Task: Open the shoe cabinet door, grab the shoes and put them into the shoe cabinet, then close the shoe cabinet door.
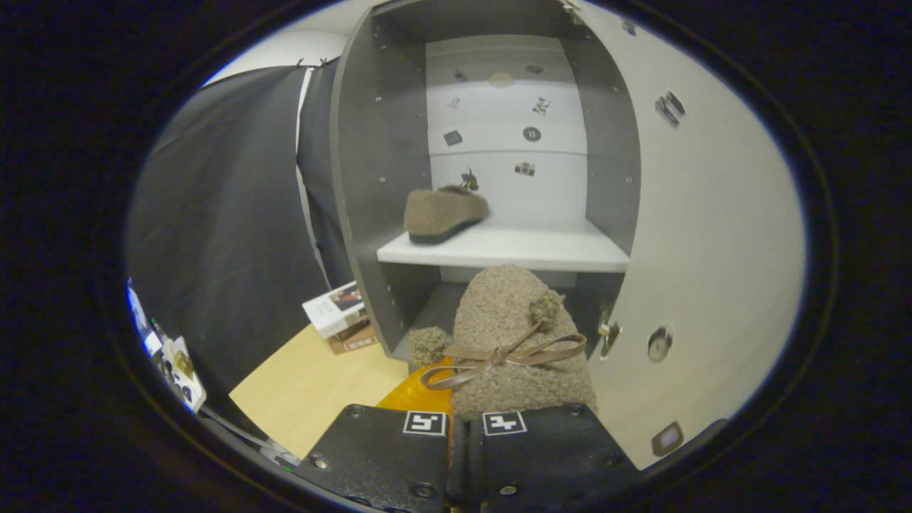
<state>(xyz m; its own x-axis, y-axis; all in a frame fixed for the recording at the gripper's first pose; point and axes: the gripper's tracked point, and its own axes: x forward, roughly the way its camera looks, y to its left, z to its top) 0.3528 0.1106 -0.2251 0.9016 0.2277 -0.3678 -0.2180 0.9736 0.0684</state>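
Observation:
My gripper (457, 422) is shut on a fuzzy brown slipper (513, 335) with a ribbon bow, held just ahead of the fingers. It hangs in front of the cabinet's lower compartment. The grey shoe cabinet (377, 164) stands open beyond it. Its pale door (705, 235) is swung out on the right side. A matching brown slipper (443, 212) lies on the left part of the white shelf (527, 251) inside. The fingertips are hidden under the held slipper.
A small stack of books (340, 317) lies on the light wooden surface (306, 385) left of the cabinet's base. Small stickers dot the cabinet's white back panel (509, 135). The door's inner face carries hinge fittings (610, 338) close to the held slipper.

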